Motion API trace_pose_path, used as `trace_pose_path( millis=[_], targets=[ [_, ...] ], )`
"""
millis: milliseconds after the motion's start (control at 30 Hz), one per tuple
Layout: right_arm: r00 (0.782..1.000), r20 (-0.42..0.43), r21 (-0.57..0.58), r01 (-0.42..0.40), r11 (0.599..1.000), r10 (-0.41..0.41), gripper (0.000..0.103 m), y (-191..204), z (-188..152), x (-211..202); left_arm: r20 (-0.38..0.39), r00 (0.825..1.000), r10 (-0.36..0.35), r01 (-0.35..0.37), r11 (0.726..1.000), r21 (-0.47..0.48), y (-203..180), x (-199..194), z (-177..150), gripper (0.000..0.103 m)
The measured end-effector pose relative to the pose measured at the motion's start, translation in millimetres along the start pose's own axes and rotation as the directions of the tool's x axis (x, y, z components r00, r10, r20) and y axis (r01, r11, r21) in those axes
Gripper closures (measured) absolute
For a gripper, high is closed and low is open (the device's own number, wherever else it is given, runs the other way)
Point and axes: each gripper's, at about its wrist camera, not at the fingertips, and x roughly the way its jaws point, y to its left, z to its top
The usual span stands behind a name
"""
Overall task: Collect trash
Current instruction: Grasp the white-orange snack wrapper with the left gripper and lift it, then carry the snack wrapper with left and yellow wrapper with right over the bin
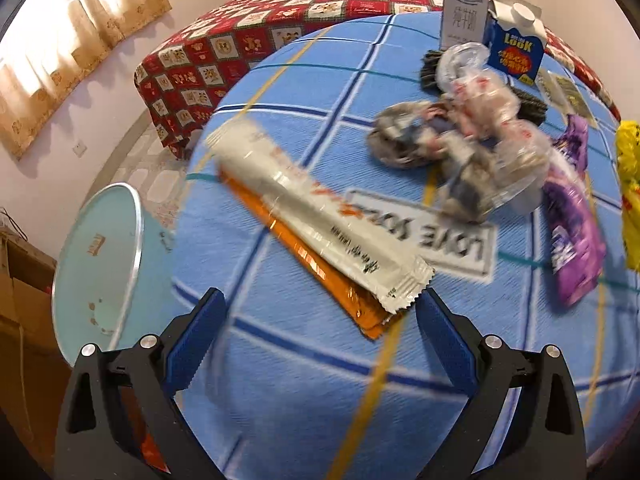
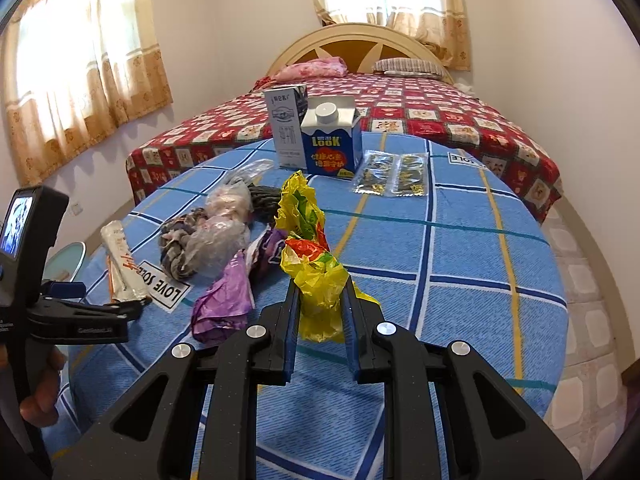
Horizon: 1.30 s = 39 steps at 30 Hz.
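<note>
My left gripper (image 1: 320, 306) is open, its blue pads either side of the near end of a white wrapper (image 1: 320, 216) lying on an orange wrapper (image 1: 320, 276); the white wrapper also shows in the right wrist view (image 2: 122, 262). My right gripper (image 2: 320, 292) is shut on a crumpled yellow plastic bag (image 2: 308, 240) and holds it above the blue checked tablecloth (image 2: 440, 260). A purple wrapper (image 2: 224, 304), a clear crumpled bag (image 2: 220, 236) and a grey cloth scrap (image 2: 176, 244) lie between them. A light blue bin (image 1: 96, 256) stands on the floor left of the table.
Two cartons, one blue (image 2: 332, 146) and one white (image 2: 286, 132), stand at the table's far edge beside flat clear packets (image 2: 392, 174). A bed with a red patterned cover (image 2: 440, 116) lies behind. A cardboard box (image 1: 20, 288) sits by the bin.
</note>
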Motion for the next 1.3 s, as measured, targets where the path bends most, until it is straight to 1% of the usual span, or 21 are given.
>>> trace_pose_path(
  millis=[133, 233, 300, 500, 567, 600, 633, 667, 700, 733, 767, 800, 867, 900, 967, 1000, 1167, 1300],
  targets=[
    [1.0, 0.004, -0.006, -0.002, 1.0, 0.002, 0.083, 5, -1, -2, 0.022, 1.0, -0.011, 0.011, 1.0, 0.02, 18, -10, -9, 0.009],
    [1.0, 0.015, -0.013, 0.012, 1.0, -0.012, 0.083, 7, -1, -3, 0.041, 0.999, -0.022, 0.022, 1.0, 0.004, 23, -22, -11, 0.009],
    [0.999, 0.02, -0.021, 0.036, 0.999, -0.036, 0.083, 6, -1, -1, 0.049, 0.998, -0.026, 0.027, 0.999, -0.017, 21, -27, -8, 0.009],
    [0.997, 0.01, -0.006, 0.082, 0.997, -0.082, 0.083, -8, -2, 5, 0.036, 0.999, -0.017, 0.019, 0.997, -0.077, 7, -18, 9, 0.009],
    [0.996, 0.003, 0.004, 0.089, 0.996, -0.089, 0.083, -14, -2, 7, 0.033, 0.999, -0.023, 0.026, 0.996, -0.085, 4, -12, 14, 0.01],
    [0.996, 0.0, 0.01, 0.089, 0.996, -0.089, 0.083, -17, -2, 8, 0.035, 0.999, -0.012, 0.015, 0.996, -0.088, 3, -9, 16, 0.01],
    [0.996, -0.001, 0.011, 0.087, 0.996, -0.087, 0.083, -18, -2, 9, 0.034, 0.999, -0.002, 0.005, 0.996, -0.092, 3, -6, 17, 0.015],
    [0.996, -0.001, 0.011, 0.085, 0.996, -0.085, 0.083, -18, -2, 8, 0.023, 1.0, -0.006, 0.008, 0.996, -0.093, 3, 0, 18, 0.02],
    [0.997, 0.001, 0.009, 0.08, 0.997, -0.08, 0.083, -17, -3, 8, 0.003, 1.0, -0.028, 0.028, 0.995, -0.094, 4, 4, 17, 0.032],
    [0.997, 0.002, 0.008, 0.076, 0.997, -0.076, 0.083, -17, -3, 7, 0.002, 0.999, -0.033, 0.033, 0.995, -0.095, 7, 5, 17, 0.036],
    [0.997, 0.003, 0.006, 0.071, 0.997, -0.071, 0.083, -16, -3, 7, 0.016, 1.0, -0.027, 0.028, 0.996, -0.09, 8, 2, 16, 0.041],
    [0.998, 0.007, 0.002, 0.065, 0.998, -0.065, 0.083, -14, -3, 5, 0.021, 0.999, -0.034, 0.035, 0.996, -0.08, 9, 1, 15, 0.054],
    [0.998, 0.012, -0.002, 0.058, 0.998, -0.058, 0.083, -10, -2, 3, 0.028, 0.998, -0.06, 0.062, 0.995, -0.076, 16, -3, 12, 0.065],
    [0.999, 0.018, -0.008, 0.049, 0.999, -0.049, 0.083, -7, -1, 2, 0.032, 0.996, -0.078, 0.08, 0.995, -0.067, 19, -6, 10, 0.077],
    [0.999, 0.024, -0.018, 0.041, 0.999, -0.041, 0.083, -1, -1, 0, 0.046, 0.996, -0.081, 0.084, 0.995, -0.048, 24, -11, 6, 0.087],
    [0.999, 0.029, -0.025, 0.033, 0.999, -0.032, 0.083, 4, -1, -2, 0.05, 0.995, -0.088, 0.09, 0.995, -0.036, 27, -14, 4, 0.09],
    [0.999, 0.045, -0.065, -0.007, 0.998, 0.01, 0.083, 28, 2, -8, 0.074, 0.993, -0.088, 0.089, 0.996, -0.006, 47, -27, -9, 0.09],
    [0.998, 0.044, -0.108, -0.047, 0.993, 0.052, 0.083, 55, 6, -7, 0.089, 0.994, -0.068, 0.07, 0.997, -0.013, 69, -35, -19, 0.09]
  ],
)
